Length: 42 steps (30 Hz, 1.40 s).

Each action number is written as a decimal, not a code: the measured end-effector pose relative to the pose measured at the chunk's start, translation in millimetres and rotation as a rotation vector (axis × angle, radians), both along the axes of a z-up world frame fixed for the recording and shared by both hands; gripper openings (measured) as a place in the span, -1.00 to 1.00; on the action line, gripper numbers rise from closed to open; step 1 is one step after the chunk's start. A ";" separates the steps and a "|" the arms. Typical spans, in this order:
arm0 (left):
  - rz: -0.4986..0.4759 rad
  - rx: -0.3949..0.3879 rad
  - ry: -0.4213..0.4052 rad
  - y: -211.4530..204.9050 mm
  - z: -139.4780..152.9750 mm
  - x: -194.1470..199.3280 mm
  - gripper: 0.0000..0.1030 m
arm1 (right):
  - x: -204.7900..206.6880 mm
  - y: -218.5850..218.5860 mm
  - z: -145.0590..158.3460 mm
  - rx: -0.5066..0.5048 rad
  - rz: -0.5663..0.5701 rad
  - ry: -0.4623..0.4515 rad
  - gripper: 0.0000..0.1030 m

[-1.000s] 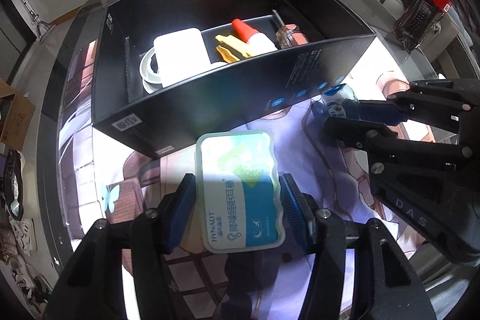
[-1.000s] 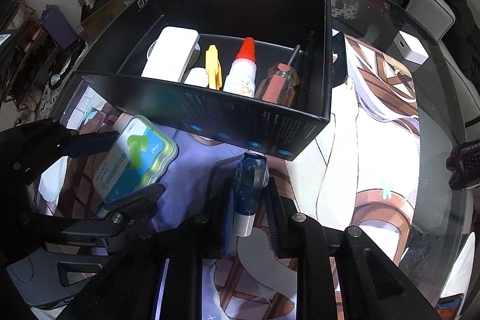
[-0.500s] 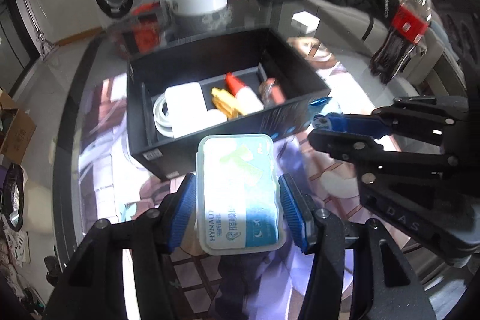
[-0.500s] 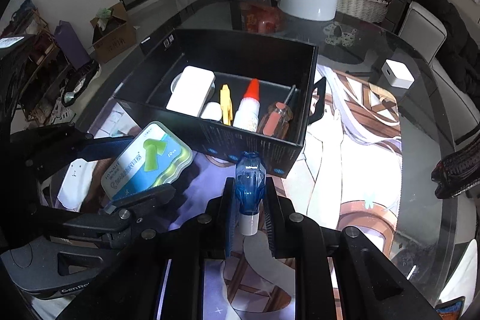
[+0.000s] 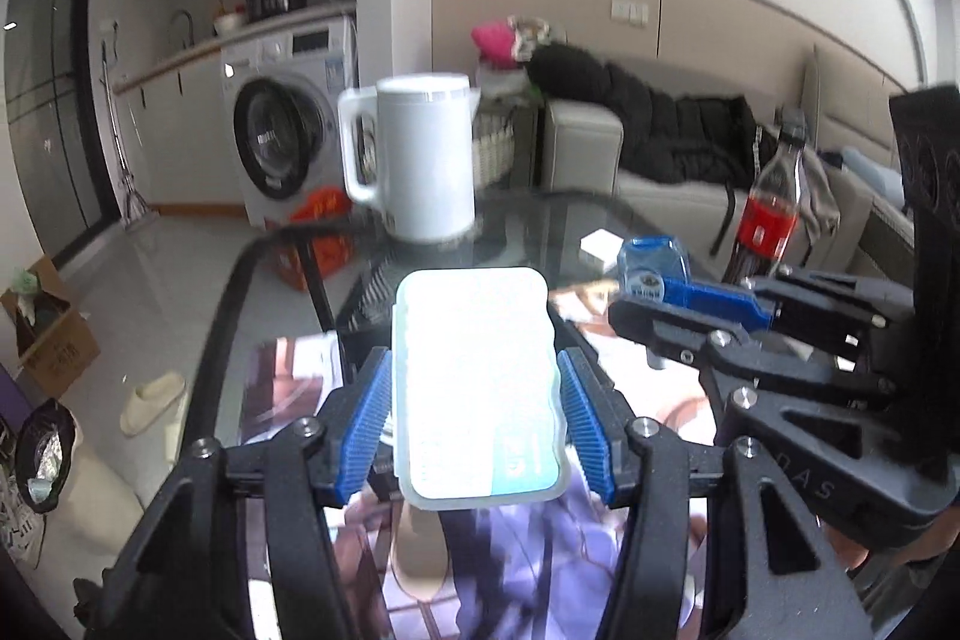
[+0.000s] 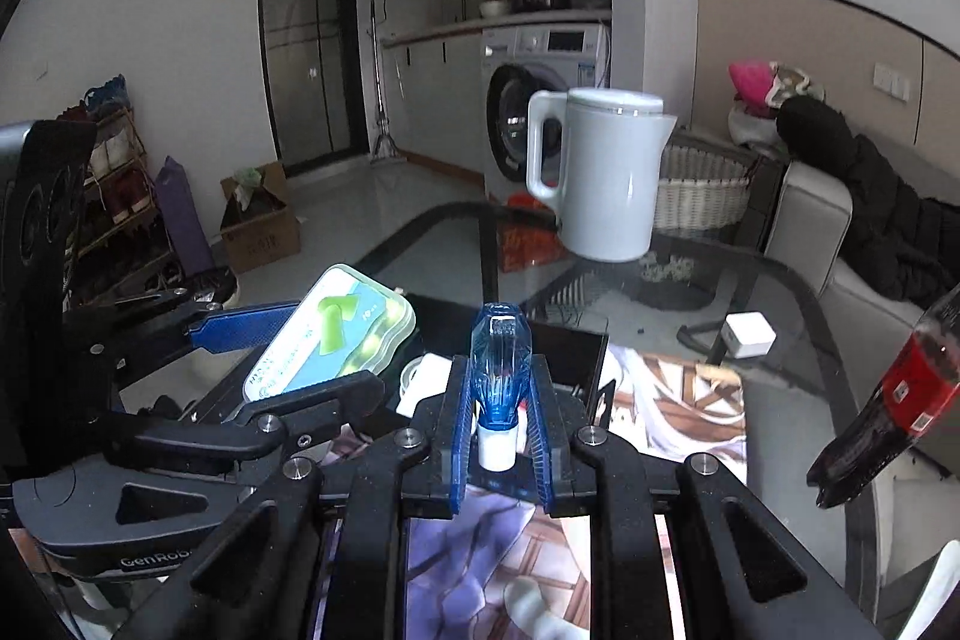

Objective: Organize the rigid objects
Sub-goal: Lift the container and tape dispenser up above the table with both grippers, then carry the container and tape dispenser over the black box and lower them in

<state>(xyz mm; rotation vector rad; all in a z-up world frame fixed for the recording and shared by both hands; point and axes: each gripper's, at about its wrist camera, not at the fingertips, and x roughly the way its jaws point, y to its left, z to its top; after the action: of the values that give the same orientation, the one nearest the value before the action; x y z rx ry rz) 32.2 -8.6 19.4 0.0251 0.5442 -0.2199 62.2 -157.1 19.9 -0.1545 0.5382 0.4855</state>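
Above the glass table (image 6: 774,280), beyond which a white kettle (image 6: 606,178) stands, the left gripper (image 5: 477,394) clamps a pale earplug case (image 5: 477,388) over what seems the black box (image 6: 570,346); beside it, the right gripper (image 6: 498,400) pinches a small blue-handled tool (image 6: 499,370).

A washing machine (image 6: 540,112) stands under a far counter (image 6: 498,25), a grey sofa (image 5: 690,184) at right, pale glossy floor (image 6: 384,196), white walls.

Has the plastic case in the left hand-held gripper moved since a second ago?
Yes. The plastic case has risen: it was level with the black box's near wall, now it reaches the white kettle.
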 end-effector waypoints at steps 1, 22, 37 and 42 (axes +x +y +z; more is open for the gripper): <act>0.008 -0.005 -0.044 1.3 4.3 -4.7 0.06 | -4.5 -0.2 3.6 0.009 -0.008 -0.023 -0.68; 0.083 -0.041 -0.242 13.8 23.2 -5.5 0.06 | -21.3 -7.1 38.2 0.130 -0.061 -0.220 -0.68; 0.146 -0.059 -0.164 15.0 0.1 67.0 0.06 | 59.3 12.0 19.8 0.130 -0.128 -0.113 -0.68; 0.168 -0.080 -0.071 19.3 -14.7 84.8 0.06 | 72.2 16.9 6.4 0.098 -0.129 -0.064 -0.68</act>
<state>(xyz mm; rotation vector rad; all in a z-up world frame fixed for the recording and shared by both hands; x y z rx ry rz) 117.0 10.7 4.7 -0.0895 0.4638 -0.0766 134.5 -140.2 26.4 -0.0413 0.4573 0.3787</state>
